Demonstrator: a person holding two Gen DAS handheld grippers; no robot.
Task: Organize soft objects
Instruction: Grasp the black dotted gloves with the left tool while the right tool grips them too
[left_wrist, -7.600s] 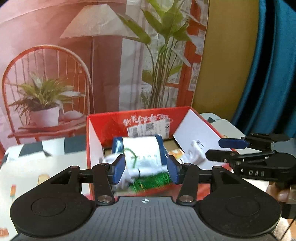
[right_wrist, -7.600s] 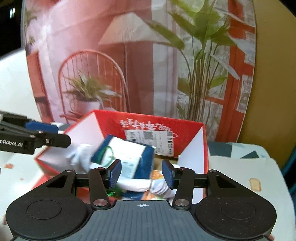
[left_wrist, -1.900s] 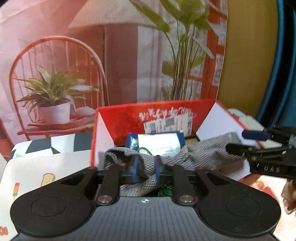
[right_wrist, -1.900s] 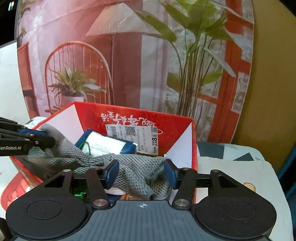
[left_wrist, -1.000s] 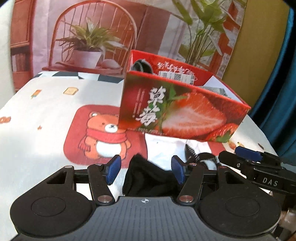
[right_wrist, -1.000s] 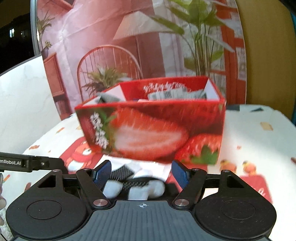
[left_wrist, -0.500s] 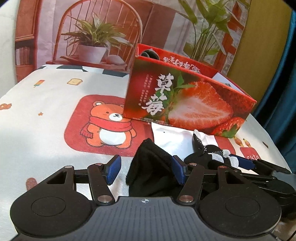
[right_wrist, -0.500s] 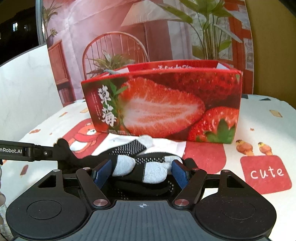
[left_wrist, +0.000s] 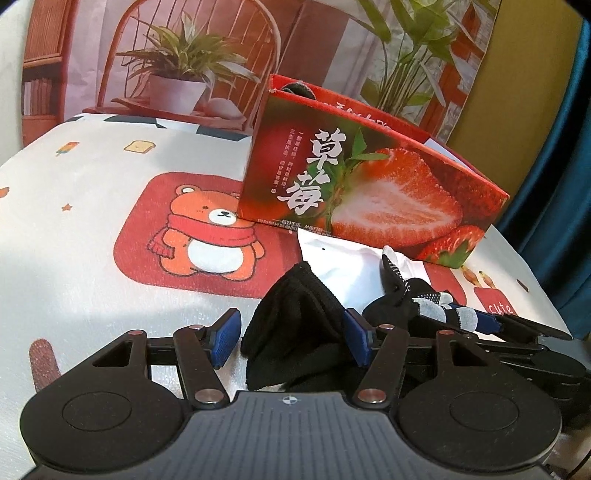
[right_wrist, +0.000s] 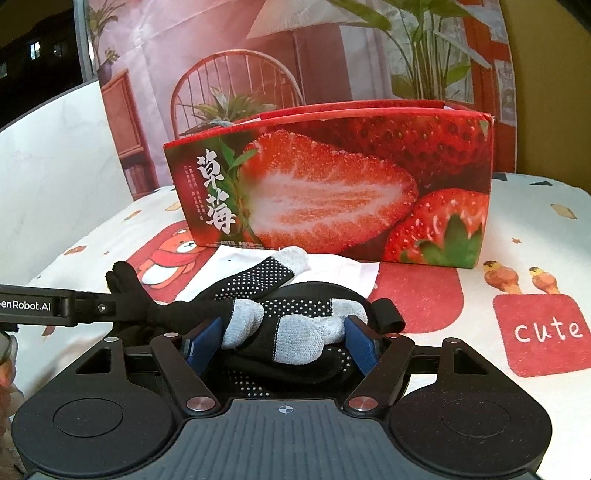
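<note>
A red strawberry box (left_wrist: 369, 192) (right_wrist: 332, 192) stands on the table with soft things inside. In front of it lies a pile of black socks. My left gripper (left_wrist: 291, 341) is open, its pads either side of a bunched black cloth end (left_wrist: 295, 332). My right gripper (right_wrist: 282, 343) is open around black and grey dotted socks (right_wrist: 288, 328). The right gripper's finger (left_wrist: 487, 321) shows at right in the left wrist view. The left gripper's finger (right_wrist: 55, 306) shows at left in the right wrist view.
The tablecloth (left_wrist: 110, 295) is white with a bear patch (left_wrist: 207, 236) and a red "cute" patch (right_wrist: 543, 332). A white sheet (left_wrist: 340, 262) lies under the socks. A printed backdrop (right_wrist: 295, 55) stands behind the box; a blue curtain (left_wrist: 569, 147) hangs at right.
Earlier both grippers were over the box, the left shut on a grey knit cloth. Both have since come down in front of the box and closed in around the black socks.
</note>
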